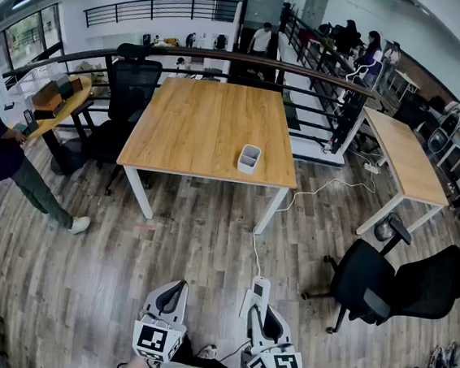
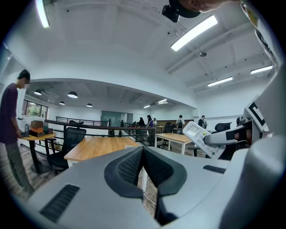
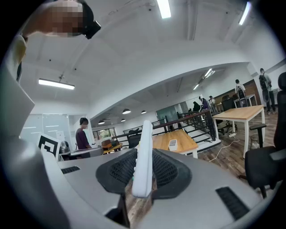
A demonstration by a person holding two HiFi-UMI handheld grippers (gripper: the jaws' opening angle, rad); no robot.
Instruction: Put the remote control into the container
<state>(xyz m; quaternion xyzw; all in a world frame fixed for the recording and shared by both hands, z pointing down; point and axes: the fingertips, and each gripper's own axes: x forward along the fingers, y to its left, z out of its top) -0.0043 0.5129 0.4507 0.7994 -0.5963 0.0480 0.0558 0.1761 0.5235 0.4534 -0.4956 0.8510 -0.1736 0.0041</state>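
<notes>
A white remote control [image 1: 257, 293] stands upright between the pads of my right gripper [image 1: 259, 308], low in the head view and over the wood floor. In the right gripper view the remote control [image 3: 144, 152] is clamped edge-on in the right gripper [image 3: 144, 166]. The small white container [image 1: 249, 158] sits near the front right edge of the wooden table [image 1: 195, 126], far ahead of both grippers; the container [image 3: 173, 144] also shows small in the right gripper view. My left gripper [image 1: 172, 293] hangs beside the right one; the left gripper [image 2: 143, 154] has its pads together and nothing in them. The remote control [image 2: 200, 138] appears to its right.
A black office chair [image 1: 403, 283] stands at the right and another chair [image 1: 130, 87] behind the table's left side. A white cable [image 1: 294, 198] runs across the floor from the table. A person [image 1: 8, 156] stands at the left. A second table [image 1: 404, 161] is at the right.
</notes>
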